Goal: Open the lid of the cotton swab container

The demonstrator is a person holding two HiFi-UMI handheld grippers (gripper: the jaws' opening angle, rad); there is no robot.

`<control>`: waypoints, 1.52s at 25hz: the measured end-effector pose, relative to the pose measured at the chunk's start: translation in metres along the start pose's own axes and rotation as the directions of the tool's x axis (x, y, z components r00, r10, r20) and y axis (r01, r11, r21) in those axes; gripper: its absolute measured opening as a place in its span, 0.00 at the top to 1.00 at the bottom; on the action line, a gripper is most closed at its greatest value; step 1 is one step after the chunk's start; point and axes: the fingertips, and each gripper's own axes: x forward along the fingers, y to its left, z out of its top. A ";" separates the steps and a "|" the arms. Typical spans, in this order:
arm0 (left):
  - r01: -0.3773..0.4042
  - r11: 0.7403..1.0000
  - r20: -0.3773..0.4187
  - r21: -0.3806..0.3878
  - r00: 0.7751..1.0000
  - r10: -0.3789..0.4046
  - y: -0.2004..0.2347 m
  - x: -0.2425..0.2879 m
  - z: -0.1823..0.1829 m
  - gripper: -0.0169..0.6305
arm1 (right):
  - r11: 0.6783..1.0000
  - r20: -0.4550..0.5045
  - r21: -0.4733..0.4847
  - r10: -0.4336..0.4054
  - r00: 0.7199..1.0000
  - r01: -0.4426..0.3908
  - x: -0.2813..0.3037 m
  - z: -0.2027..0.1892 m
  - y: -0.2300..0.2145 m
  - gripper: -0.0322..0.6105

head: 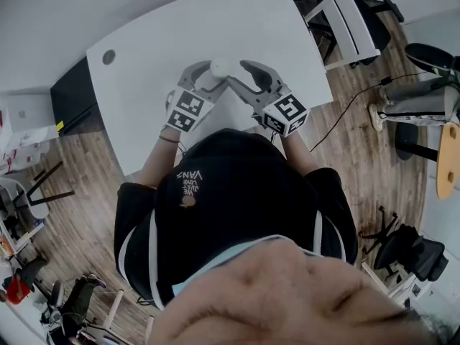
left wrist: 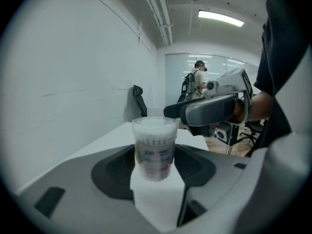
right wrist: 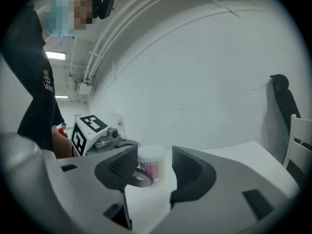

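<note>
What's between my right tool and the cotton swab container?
Right gripper view: a finger of the left tool hooks round the base of the cotton swab container; otherwise only bare table before the open right tool.

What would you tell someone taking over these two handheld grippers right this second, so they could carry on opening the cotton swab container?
Left gripper: shut on the cotton swab container, which is upright at the white table.
Right gripper: open, with the container in line between its jaws and the pads not touching it.
Done: container steadied.
Left: the lid looks still on; probably close the right gripper on it and lift.
</note>
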 end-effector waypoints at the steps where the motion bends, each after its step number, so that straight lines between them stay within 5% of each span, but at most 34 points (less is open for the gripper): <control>1: 0.002 1.000 -0.002 0.009 1.000 -0.002 -0.001 0.000 0.000 0.57 | 1.000 -0.004 -0.005 0.013 1.000 -0.013 0.001 -0.001 0.002 0.61; 6: 0.033 0.998 -0.009 0.052 0.999 -0.032 -0.012 0.004 0.002 0.57 | 0.996 -0.068 -0.076 0.052 0.996 -0.057 0.005 -0.008 0.010 0.53; 19: 0.070 0.993 -0.009 0.096 0.998 -0.069 -0.022 0.006 0.004 0.57 | 0.985 -0.125 -0.161 0.049 0.991 -0.069 0.008 -0.014 0.010 0.55; 38: 0.041 0.992 0.003 0.119 0.999 -0.042 -0.021 0.000 -0.002 0.58 | 0.993 -0.102 -0.004 0.114 0.988 -0.115 0.005 -0.011 0.009 0.56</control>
